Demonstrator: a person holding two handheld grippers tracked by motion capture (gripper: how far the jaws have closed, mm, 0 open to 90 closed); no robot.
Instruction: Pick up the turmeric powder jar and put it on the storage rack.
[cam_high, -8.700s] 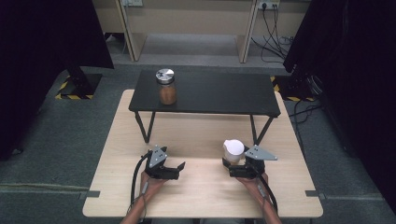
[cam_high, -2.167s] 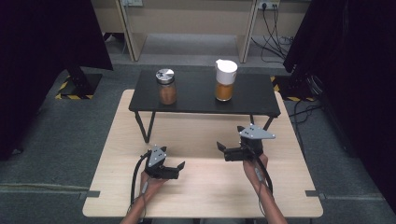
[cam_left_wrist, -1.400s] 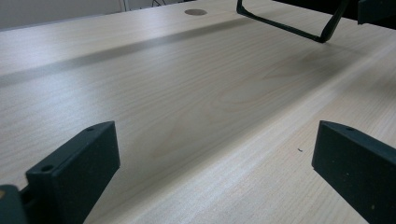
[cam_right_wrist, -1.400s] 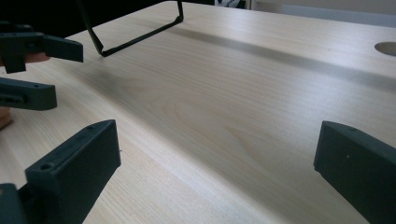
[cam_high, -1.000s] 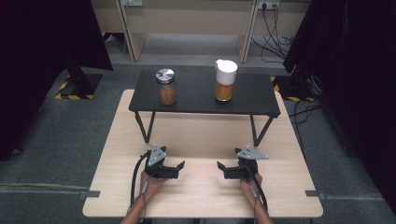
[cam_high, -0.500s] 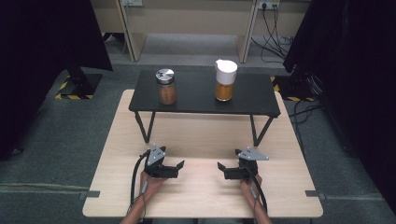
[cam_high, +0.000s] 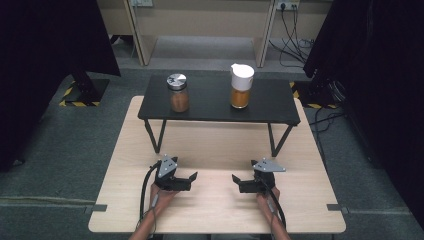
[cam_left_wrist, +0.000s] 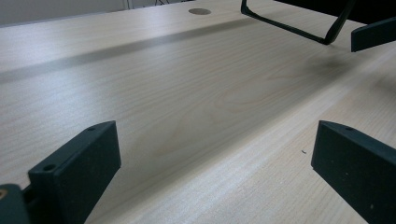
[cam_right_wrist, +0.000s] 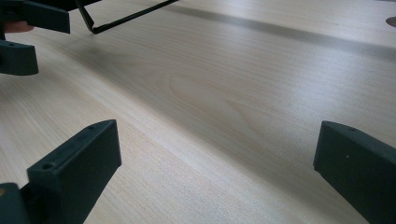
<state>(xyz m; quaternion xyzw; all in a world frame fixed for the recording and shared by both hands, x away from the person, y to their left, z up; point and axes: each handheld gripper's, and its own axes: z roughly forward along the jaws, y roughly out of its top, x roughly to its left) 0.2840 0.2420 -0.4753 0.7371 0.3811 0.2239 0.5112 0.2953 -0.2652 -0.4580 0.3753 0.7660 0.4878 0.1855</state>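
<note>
White-lidded jar (cam_high: 241, 92) with orange-brown contents stands upright on the right half of the low black shelf (cam_high: 265, 112), well apart from both grippers. A second jar (cam_high: 178, 92), silver lid, brown contents, stands upright on the shelf's left half. Shelf sits at the far side of the light wood table (cam_high: 215, 210). Right gripper (cam_high: 240, 180) rests low over the near table, jaws wide apart, holding nothing; right gripper view has bare wood between them. Left gripper (cam_high: 191, 178) same: jaws spread wide, empty, bare wood between. The two face each other, near but apart.
</note>
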